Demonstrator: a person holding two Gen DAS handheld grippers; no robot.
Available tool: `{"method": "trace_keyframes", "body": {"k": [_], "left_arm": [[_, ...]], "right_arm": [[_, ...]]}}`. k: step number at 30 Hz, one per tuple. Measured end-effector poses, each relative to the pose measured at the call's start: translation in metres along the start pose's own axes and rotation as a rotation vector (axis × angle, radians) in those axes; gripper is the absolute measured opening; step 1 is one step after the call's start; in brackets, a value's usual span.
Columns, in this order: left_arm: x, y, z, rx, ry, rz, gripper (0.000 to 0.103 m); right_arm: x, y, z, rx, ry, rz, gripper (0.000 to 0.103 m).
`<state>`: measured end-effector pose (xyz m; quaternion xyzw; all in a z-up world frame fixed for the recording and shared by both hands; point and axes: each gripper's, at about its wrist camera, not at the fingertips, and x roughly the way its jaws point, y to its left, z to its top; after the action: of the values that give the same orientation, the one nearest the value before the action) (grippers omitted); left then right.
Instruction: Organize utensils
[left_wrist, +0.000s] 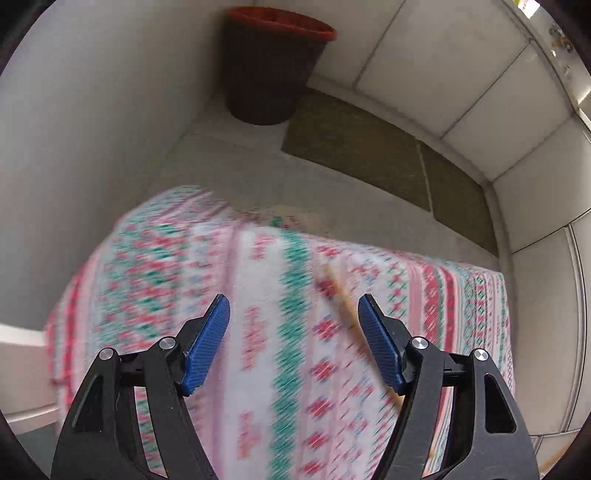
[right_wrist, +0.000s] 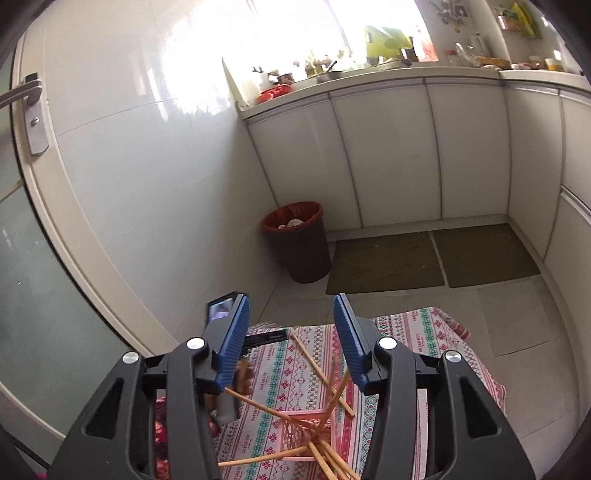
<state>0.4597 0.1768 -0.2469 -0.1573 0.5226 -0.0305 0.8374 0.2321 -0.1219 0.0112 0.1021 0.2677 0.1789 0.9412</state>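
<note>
Pink plastic lattice basket (right_wrist: 308, 432), low centre of the right wrist view, stands on the patterned tablecloth (right_wrist: 284, 373) of a small table and holds several wooden chopsticks (right_wrist: 325, 456) fanned outward; others lie loose on the cloth just beside it. Right gripper (right_wrist: 291, 334): jaws apart, nothing between the blue pads, poised above the basket. Left gripper (left_wrist: 293, 345): jaws wide, empty, angled down over the motion-blurred cloth, with one loose chopstick (left_wrist: 341, 299) just beside its right pad. Upper frame: dark waste bin (left_wrist: 271, 66) with a red rim on the floor. Risks, as judged: a blurred, fast approach may close beside the thin stick and not around it; a jaw brushing the splayed sticks could tip the light basket or roll sticks off the table.
</note>
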Motion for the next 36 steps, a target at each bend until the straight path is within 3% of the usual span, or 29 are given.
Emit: {"method": "trace_keyframes", "body": {"k": [3, 6, 7, 8, 10, 15, 20, 23, 28, 31, 33, 36], "left_arm": [[0.014, -0.015, 0.002, 0.009, 0.02, -0.022, 0.069], [0.026, -0.036, -0.001, 0.103, 0.025, 0.086, 0.065], [0.026, -0.045, -0.005, 0.162, -0.003, 0.118, 0.054], [0.026, -0.052, -0.006, 0.199, -0.024, 0.11, 0.027], [0.027, -0.054, -0.007, 0.216, -0.022, 0.144, 0.014], [0.007, -0.014, -0.003, 0.127, -0.105, 0.161, 0.006], [-0.063, 0.023, -0.016, 0.134, -0.275, 0.195, 0.004], [-0.107, 0.027, -0.035, 0.153, -0.321, 0.18, 0.004], [-0.182, 0.02, -0.079, 0.159, -0.378, 0.117, 0.004], [-0.232, 0.01, -0.104, 0.172, -0.448, 0.097, 0.004], [-0.265, -0.004, -0.118, 0.195, -0.506, 0.094, 0.004], [-0.318, -0.029, -0.136, 0.247, -0.599, 0.095, 0.004]], "right_arm": [[-0.001, -0.006, 0.0, 0.035, 0.008, 0.029, 0.049], [-0.002, -0.012, 0.004, 0.07, 0.012, 0.051, 0.052], [-0.004, -0.014, 0.006, 0.083, 0.006, 0.059, 0.053], [-0.006, -0.015, 0.007, 0.092, 0.001, 0.063, 0.054], [-0.011, -0.017, 0.008, 0.109, -0.008, 0.067, 0.057], [-0.012, -0.029, 0.004, 0.148, 0.023, 0.054, 0.057], [-0.018, -0.047, -0.007, 0.196, 0.05, 0.058, 0.057], [-0.027, -0.054, -0.017, 0.22, 0.057, 0.081, 0.057], [-0.061, -0.063, -0.035, 0.258, 0.063, 0.129, 0.057], [-0.087, -0.072, -0.038, 0.278, 0.037, 0.134, 0.057], [-0.102, -0.089, -0.039, 0.332, 0.028, 0.131, 0.063], [-0.114, -0.124, -0.041, 0.421, 0.026, 0.09, 0.063]]}}
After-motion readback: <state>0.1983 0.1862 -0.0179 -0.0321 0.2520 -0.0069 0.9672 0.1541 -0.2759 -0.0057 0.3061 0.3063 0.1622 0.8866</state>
